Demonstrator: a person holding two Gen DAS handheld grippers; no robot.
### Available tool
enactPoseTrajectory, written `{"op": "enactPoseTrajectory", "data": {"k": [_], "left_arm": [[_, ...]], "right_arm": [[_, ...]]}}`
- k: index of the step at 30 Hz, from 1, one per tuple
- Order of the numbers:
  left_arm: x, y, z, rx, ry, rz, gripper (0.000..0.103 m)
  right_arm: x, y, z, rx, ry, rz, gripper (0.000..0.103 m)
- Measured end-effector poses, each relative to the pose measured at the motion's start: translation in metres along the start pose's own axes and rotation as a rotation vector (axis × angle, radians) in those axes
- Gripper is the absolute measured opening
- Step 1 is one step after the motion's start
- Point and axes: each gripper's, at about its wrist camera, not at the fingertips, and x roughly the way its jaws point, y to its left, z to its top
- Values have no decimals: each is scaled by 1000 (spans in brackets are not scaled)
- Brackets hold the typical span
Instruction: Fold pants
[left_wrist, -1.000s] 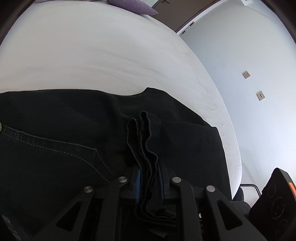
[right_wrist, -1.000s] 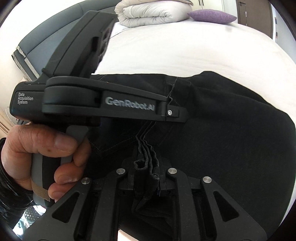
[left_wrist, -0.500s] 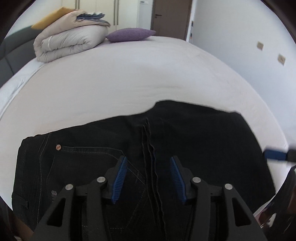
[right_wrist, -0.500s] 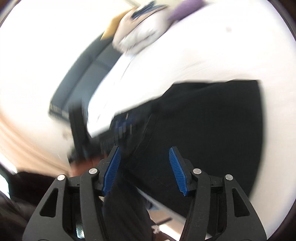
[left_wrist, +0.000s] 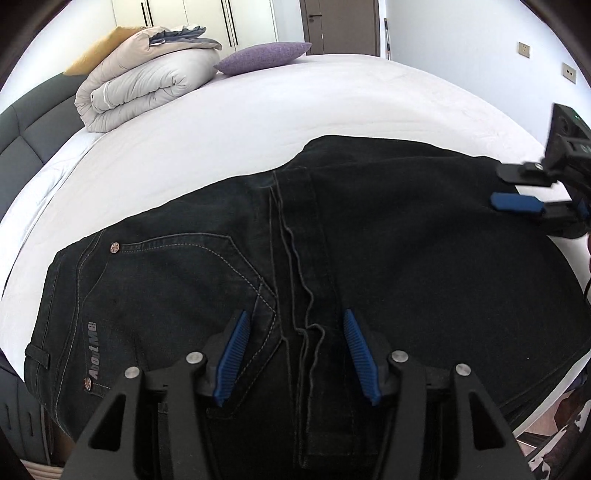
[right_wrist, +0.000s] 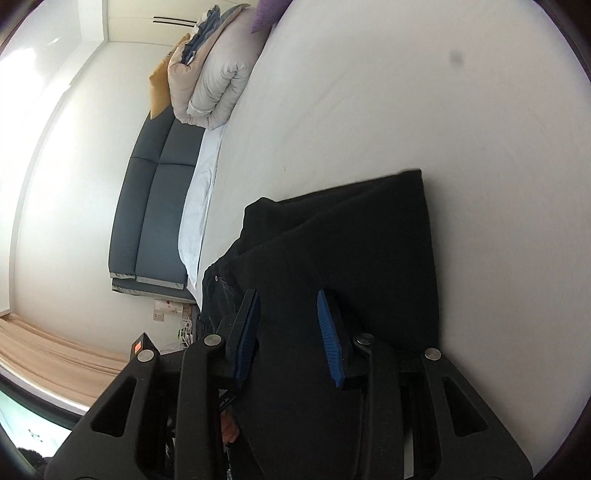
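Black jeans (left_wrist: 388, 258) lie folded on the white bed (left_wrist: 295, 110), waistband and back pocket at the left, leg hems laid across the middle. My left gripper (left_wrist: 295, 354) is open and empty just above the hems. My right gripper (right_wrist: 288, 332) is open and empty over the folded right end of the jeans (right_wrist: 351, 240). It also shows at the right edge of the left wrist view (left_wrist: 532, 192), turned sideways.
A rolled grey duvet (left_wrist: 147, 85) and a purple pillow (left_wrist: 266, 55) lie at the head of the bed. A dark headboard (right_wrist: 159, 221) stands behind it. The bed's near edge runs just under the jeans.
Both grippers have let go of the leg hems and opened. They have pulled back and up; the right one swung out to the right end of the jeans.
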Motion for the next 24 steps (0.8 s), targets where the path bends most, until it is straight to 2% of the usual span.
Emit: {"op": "enactPoseTrajectory", "data": {"k": [4,9,14,17,19,21,22,24], "left_arm": [[-1,-3,-2,-2,0,6,57],[-2,-5,-2,-4,-3,16,57],[-3,-5,-2,-9,-5,14,57],[-4,-3,-2,-27,-11,2,57],[-6,4,-3,-76,-21,-29,57],[-16,18,-6,-155,-35,-83,57],[-24,27,-9,-205,-56,-113,60],[-44,55,-22,-356,-125,-182,74]], "right_arm": [[12,3,-45,0,44,1,30],[-5,14,-108,-43,112,-17,30],[-9,4,-128,-16,111,-19,30],[-8,-3,-131,-20,102,-38,20],[-9,-7,-133,-21,84,-38,14],[-3,-9,-132,-18,68,-27,11],[-3,-8,-133,-23,63,-26,11],[-2,-4,-135,-45,51,-37,13]]}}
